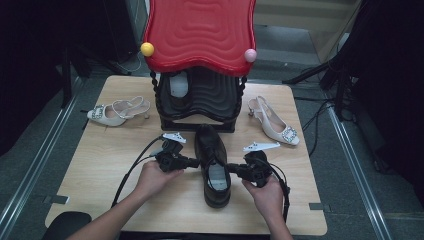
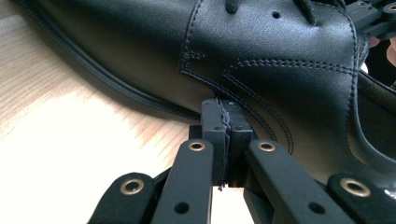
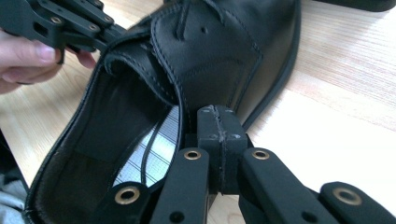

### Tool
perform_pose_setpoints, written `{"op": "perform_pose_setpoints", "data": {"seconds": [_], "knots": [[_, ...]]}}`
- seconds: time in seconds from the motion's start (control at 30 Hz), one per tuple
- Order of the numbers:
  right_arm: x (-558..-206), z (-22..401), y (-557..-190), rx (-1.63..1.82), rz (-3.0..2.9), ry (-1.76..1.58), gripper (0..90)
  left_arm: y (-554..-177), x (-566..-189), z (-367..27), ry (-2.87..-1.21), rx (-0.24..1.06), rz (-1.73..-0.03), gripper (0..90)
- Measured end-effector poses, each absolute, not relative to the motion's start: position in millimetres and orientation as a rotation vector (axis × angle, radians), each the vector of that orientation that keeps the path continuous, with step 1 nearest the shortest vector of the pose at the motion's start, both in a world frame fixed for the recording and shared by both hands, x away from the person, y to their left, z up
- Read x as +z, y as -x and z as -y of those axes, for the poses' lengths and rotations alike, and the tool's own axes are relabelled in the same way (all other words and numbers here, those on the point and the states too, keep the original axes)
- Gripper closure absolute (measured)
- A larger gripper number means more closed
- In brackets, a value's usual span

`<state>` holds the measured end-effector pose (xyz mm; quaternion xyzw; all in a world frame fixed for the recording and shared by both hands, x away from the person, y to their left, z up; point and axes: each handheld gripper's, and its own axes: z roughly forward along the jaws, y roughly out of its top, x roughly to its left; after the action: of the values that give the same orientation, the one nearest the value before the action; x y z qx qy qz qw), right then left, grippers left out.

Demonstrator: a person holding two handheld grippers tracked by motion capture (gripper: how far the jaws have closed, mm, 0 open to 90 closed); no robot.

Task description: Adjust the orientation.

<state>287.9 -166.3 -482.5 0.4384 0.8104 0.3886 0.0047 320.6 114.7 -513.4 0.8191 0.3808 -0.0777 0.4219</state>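
Observation:
A black leather lace-up shoe (image 1: pixel 212 165) (image 2: pixel 280 70) (image 3: pixel 210 56) lies in the middle of the wooden table (image 1: pixel 100 165), toe toward the rack. My left gripper (image 1: pixel 196 162) (image 2: pixel 225 105) is against the shoe's left flank. Its jaws are pressed together on a thin dark lace strand, which frays out behind the pads. My right gripper (image 1: pixel 231 169) (image 3: pixel 217 112) is at the shoe's right rim beside the opening, jaws likewise together on a thin lace. The right gripper view has the left gripper (image 3: pixel 107 35) across the shoe, held by a hand.
A black shoe rack (image 1: pixel 200 100) with a red wavy top (image 1: pixel 200 35) stands right behind the shoe, with a white shoe (image 1: pixel 178 85) inside. White slingback heels lie at the left (image 1: pixel 117 111) and right (image 1: pixel 275 125). Cables trail from both grippers toward the near table edge.

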Motion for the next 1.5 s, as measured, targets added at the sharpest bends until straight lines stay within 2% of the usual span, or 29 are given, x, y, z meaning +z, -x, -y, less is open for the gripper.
{"op": "perform_pose_setpoints", "data": {"seconds": [0.43, 0.57, 0.8, 1.03, 1.2, 1.33, 1.5], "knots": [[-483, 169, -291, 1.224, -2.540, -1.414, 90.0, -327, -515, -115, -2.032, -0.221, -0.961, 90.0], [-482, 171, -292, 1.222, -2.535, -1.426, 90.0, -328, -512, -118, -2.048, -0.200, -0.988, 79.0], [-470, 173, -289, 1.260, -2.515, -1.402, 83.3, -332, -494, -133, -2.016, -0.200, -0.984, 64.8], [-453, 175, -288, 1.301, -2.507, -1.436, 77.3, -332, -473, -140, -2.037, -0.180, -0.932, 61.4], [-443, 169, -286, 1.280, -2.526, -1.491, 73.1, -337, -451, -146, -2.083, -0.133, -0.891, 64.3], [-440, 160, -282, 1.258, -2.559, -1.509, 70.6, -341, -429, -151, -2.074, -0.118, -0.854, 75.1], [-434, 151, -278, 1.242, -2.581, -1.512, 68.2, -346, -405, -157, -2.054, -0.102, -0.826, 79.9]]}}
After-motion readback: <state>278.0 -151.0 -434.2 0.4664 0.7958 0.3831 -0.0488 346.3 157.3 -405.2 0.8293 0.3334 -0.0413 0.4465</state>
